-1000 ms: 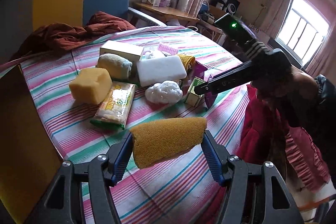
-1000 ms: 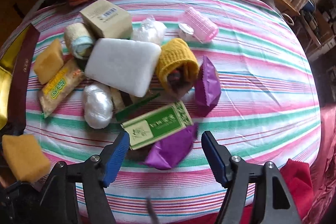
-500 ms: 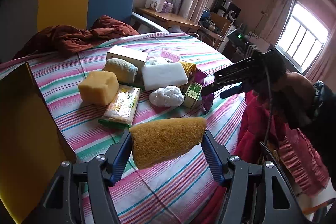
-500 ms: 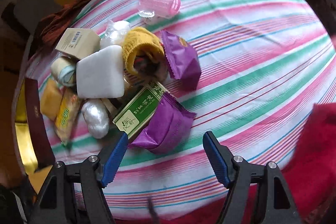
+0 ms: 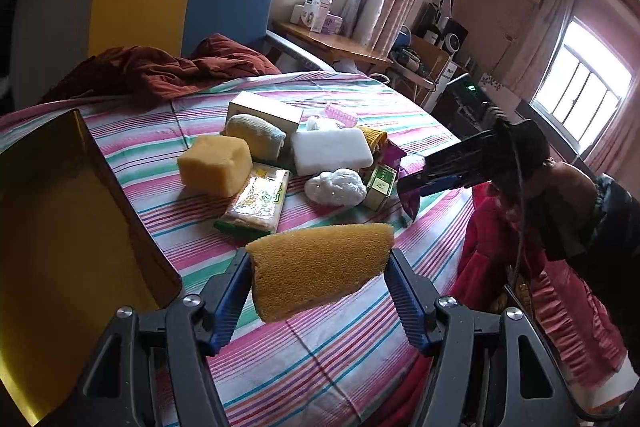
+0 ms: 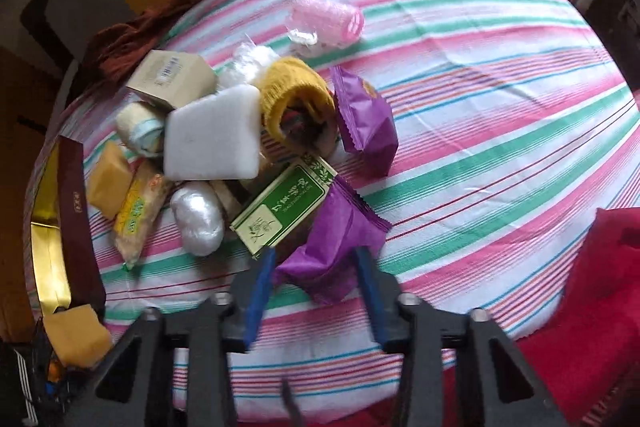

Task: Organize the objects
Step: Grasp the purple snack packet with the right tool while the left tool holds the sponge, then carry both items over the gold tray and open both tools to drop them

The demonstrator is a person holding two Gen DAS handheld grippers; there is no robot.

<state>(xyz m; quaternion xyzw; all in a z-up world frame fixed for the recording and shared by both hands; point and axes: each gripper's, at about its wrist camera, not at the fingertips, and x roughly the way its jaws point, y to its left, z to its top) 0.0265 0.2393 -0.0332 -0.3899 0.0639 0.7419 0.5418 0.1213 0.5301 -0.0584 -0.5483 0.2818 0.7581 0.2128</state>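
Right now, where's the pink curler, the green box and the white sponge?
pink curler (image 6: 326, 19), right wrist view, its ribbed side.
green box (image 6: 286, 203), right wrist view, its printed top.
white sponge (image 5: 332, 149), left wrist view, its flat top.

Two handheld grippers of matching build: black plastic frames with triangular cut-outs, silver screw heads at the pivots, ribbed blue pads (image 5: 234, 301) on each finger. Right gripper (image 5: 416, 183) black-bodied, thin dark cable trailing. Glossy black sleeve (image 5: 612, 215) at the wrist behind it.
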